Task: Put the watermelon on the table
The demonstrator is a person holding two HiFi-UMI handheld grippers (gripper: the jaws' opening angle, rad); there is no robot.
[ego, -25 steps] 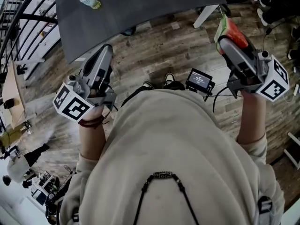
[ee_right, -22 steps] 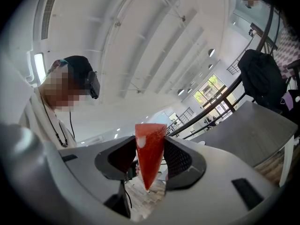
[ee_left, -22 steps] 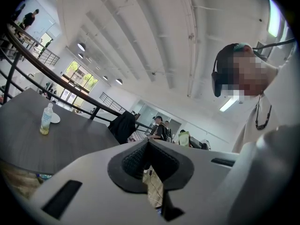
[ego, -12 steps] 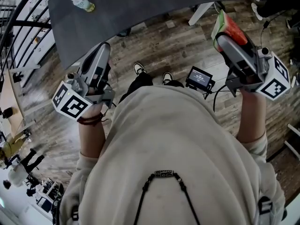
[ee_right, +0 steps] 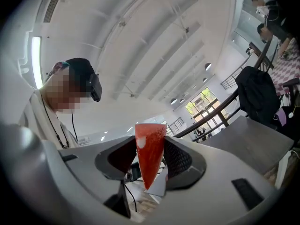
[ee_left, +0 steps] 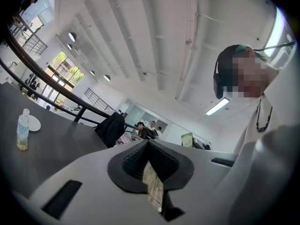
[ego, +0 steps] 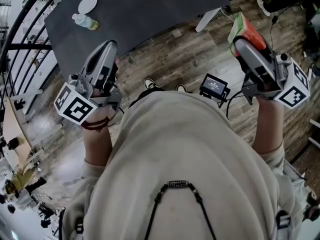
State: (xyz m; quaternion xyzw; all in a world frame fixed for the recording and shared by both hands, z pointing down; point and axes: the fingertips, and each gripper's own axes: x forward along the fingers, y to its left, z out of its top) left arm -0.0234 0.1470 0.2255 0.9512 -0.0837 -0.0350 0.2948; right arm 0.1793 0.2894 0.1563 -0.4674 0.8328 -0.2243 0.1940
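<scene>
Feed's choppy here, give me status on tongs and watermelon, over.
Left tongs shut, empty. Right tongs shut on watermelon, over floor, short of table. Bottle and plate at table's far left.

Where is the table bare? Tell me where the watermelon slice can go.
The dark table is bare from the bottle and white plate near its left end across to its right edge; the watermelon should fit there. Only that left corner is taken.
</scene>
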